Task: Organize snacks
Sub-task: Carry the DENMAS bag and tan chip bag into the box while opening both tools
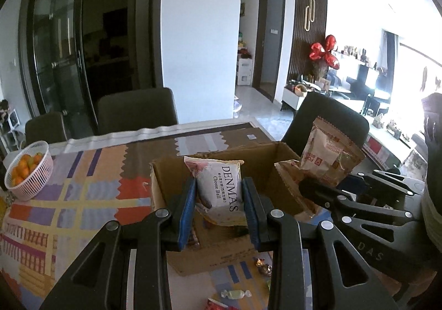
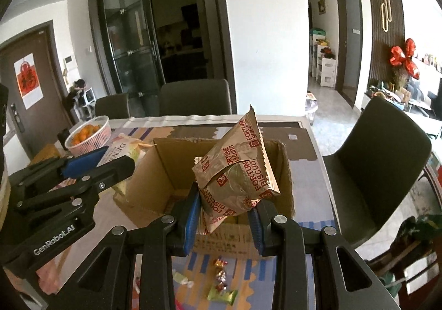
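Note:
My left gripper (image 1: pixel 219 194) is shut on a white cheese ball packet (image 1: pixel 218 191), held upright above the open cardboard box (image 1: pixel 163 185). My right gripper (image 2: pixel 225 205) is shut on a brown fortune biscuits packet (image 2: pixel 237 169), raised over the same box (image 2: pixel 163 169). In the left wrist view the biscuit packet (image 1: pixel 328 158) and the right gripper (image 1: pixel 315 188) show at the right. In the right wrist view the left gripper (image 2: pixel 110 161) shows at the left with the white packet (image 2: pixel 118 150) partly hidden behind it. Both packets hang clear of the box floor.
A patterned cloth (image 1: pixel 83 185) covers the table. A pink basket of oranges (image 1: pixel 30 172) stands at the far left. Loose wrapped candies (image 2: pixel 221 277) lie on the cloth before the box. Dark chairs (image 2: pixel 373 172) stand at the far and right sides.

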